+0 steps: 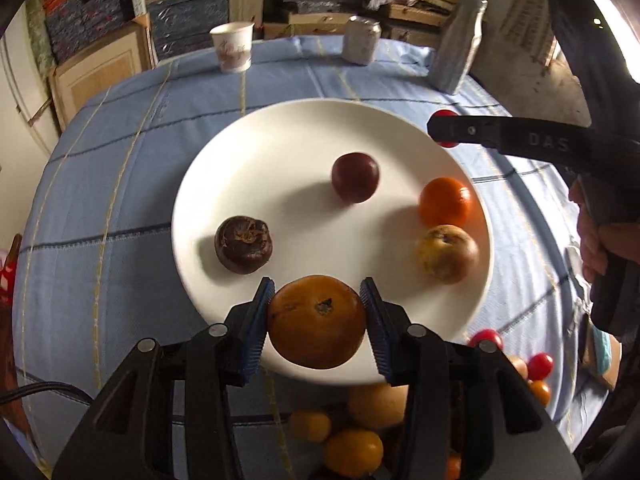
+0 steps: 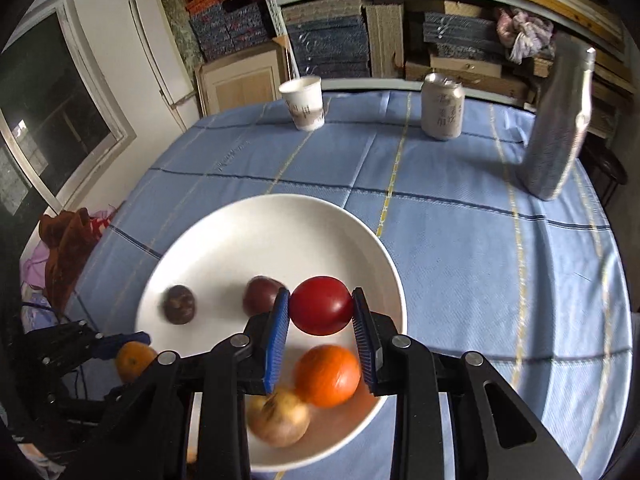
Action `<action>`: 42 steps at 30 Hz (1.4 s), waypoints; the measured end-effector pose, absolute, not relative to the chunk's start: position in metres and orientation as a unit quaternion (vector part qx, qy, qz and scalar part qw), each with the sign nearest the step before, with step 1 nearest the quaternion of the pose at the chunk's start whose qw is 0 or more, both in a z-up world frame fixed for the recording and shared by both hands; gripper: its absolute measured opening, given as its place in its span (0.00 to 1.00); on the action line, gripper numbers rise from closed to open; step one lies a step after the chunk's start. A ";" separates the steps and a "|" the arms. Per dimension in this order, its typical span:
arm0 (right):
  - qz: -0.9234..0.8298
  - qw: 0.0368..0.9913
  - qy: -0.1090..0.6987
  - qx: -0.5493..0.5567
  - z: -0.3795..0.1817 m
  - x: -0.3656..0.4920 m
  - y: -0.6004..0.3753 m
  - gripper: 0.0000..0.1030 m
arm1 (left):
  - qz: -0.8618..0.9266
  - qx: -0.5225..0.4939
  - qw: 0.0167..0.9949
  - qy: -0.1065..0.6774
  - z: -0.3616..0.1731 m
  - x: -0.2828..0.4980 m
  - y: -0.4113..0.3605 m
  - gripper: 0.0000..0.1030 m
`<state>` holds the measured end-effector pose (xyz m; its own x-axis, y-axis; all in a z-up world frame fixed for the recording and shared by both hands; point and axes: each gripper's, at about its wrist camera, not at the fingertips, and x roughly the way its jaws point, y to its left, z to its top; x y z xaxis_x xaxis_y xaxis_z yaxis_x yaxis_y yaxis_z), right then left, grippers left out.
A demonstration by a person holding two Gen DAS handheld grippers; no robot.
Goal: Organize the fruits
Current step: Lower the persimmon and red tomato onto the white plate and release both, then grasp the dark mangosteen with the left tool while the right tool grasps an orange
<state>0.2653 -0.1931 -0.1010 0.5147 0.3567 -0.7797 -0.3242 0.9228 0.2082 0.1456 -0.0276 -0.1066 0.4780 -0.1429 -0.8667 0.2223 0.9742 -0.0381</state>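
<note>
My left gripper [image 1: 318, 314] is shut on an orange-brown fruit [image 1: 316, 320] over the near rim of the white plate [image 1: 280, 140]. On the plate lie a dark purple fruit [image 1: 355, 177], a wrinkled dark brown fruit [image 1: 243, 244], an orange [image 1: 446, 202] and a yellow-brown fruit [image 1: 448, 254]. My right gripper [image 2: 320, 312] is shut on a red tomato [image 2: 320, 306] above the plate's right side [image 2: 260, 232], over the orange [image 2: 328, 376]. In the left wrist view the right gripper [image 1: 442, 130] reaches in from the right and hides most of the tomato [image 1: 446, 114].
Loose yellow fruits [image 1: 352, 452] and cherry tomatoes [image 1: 540, 366] lie on the blue tablecloth [image 2: 460, 260] near the plate's front edge. A paper cup [image 2: 304, 102], a drink can [image 2: 442, 106] and a silver pouch [image 2: 556, 132] stand along the far edge. Stacked shelves are behind the table.
</note>
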 end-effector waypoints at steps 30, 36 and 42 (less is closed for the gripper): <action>0.065 0.906 0.404 0.106 -0.057 0.052 -0.251 0.96 | -0.114 0.041 0.851 0.511 -0.093 0.039 0.057 0.89; 0.038 0.866 0.478 0.143 -0.103 -0.007 -0.257 0.96 | -0.133 0.068 0.836 0.528 -0.117 0.001 0.061 0.89; 0.037 0.878 0.465 0.106 -0.091 -0.026 -0.245 0.96 | -0.157 0.099 0.836 0.516 -0.126 0.007 0.036 0.90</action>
<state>-0.0259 -0.2450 -0.0912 0.5653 0.1646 -0.8083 0.0332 0.9746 0.2216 0.0067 0.0361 -0.1256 0.4183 -0.1602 -0.8941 0.3652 0.9309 0.0041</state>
